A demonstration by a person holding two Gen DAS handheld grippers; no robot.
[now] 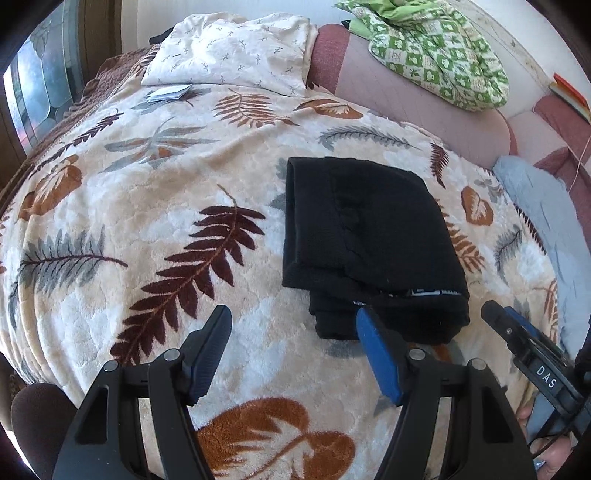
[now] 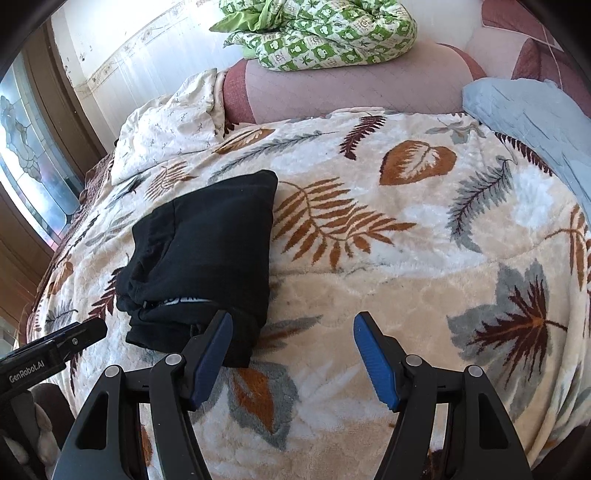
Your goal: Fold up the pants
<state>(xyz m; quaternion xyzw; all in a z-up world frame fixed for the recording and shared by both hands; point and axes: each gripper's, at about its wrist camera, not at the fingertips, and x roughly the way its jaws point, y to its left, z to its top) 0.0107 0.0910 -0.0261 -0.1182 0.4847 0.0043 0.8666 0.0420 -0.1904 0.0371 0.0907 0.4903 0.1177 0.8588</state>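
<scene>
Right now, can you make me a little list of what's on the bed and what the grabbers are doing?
pants: black pants, folded into a small bundle, lying on the blanket
left gripper: open, holding nothing, just in front of the pants
right gripper: open, holding nothing, beside the pants
pillow: white, at the far end
green quilt: bunched up behind

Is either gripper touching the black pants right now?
Cannot tell. In each wrist view one finger of the left gripper or right gripper overlaps the pants edge; neither shows contact or a gap. Both jaws are open.
</scene>
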